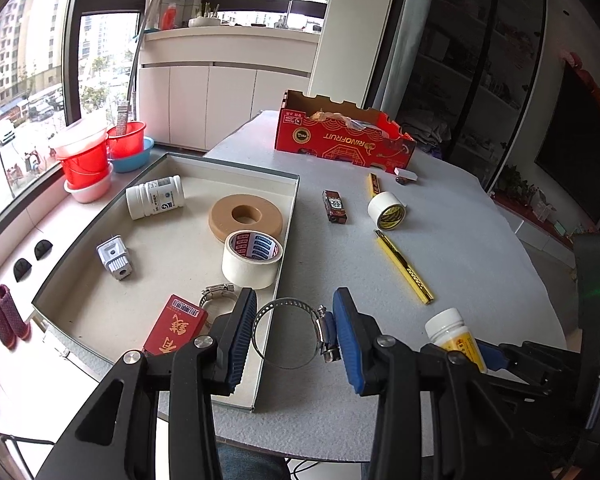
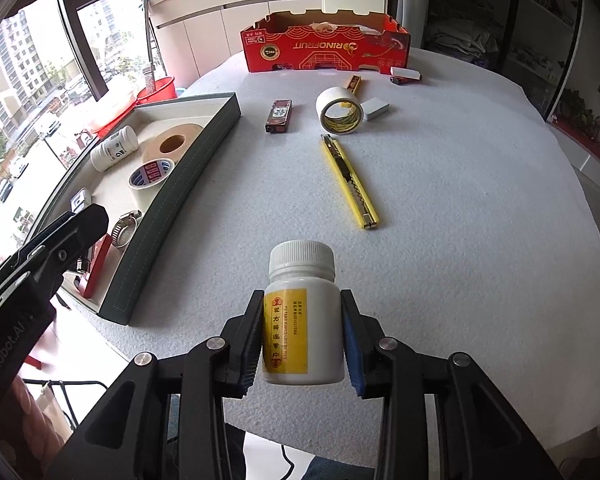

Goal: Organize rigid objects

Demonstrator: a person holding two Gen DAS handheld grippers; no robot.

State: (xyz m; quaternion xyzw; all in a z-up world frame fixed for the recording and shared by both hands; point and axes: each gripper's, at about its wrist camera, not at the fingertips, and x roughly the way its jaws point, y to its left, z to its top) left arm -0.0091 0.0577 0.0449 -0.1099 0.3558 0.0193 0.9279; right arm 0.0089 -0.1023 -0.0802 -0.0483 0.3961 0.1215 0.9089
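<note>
While left tongs (image 1: 294, 330) clamp hose clamp (image 1: 288, 332); right tongs (image 2: 302, 340) | grip pill bottle (image 2: 304, 320)

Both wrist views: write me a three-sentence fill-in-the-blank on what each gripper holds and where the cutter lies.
1. The right gripper is shut on a white ____ with a yellow label.
2. The left gripper clamps a metal hose ____.
3. The yellow utility knife lies on the table, ____ the tray.

Missing words: bottle; clamp; outside
</note>
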